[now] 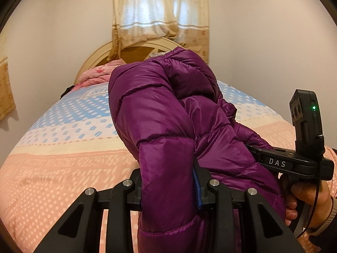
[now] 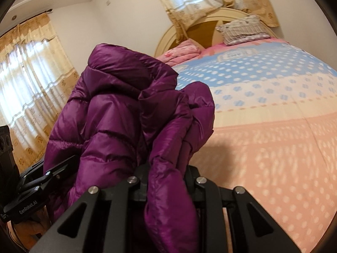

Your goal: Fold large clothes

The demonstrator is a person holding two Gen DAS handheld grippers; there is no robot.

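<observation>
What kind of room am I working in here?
A bedroom, most likely: a made bed with a headboard and pillow, and a curtained window behind it.

Left gripper (image 1: 168, 191) and right gripper (image 2: 166, 181): jaws clamped, raised side by side

- Purple quilted jacket (image 1: 168, 126): bunched, lifted above the bed (image 1: 52, 158), clamped in the left tool (image 1: 168, 191).
- Right tool (image 1: 273, 160): beside it, hand-held, tips buried in the fabric.
- Background: curtain (image 1: 160, 16), headboard (image 1: 99, 57), pink bedding (image 1: 94, 73).
</observation>
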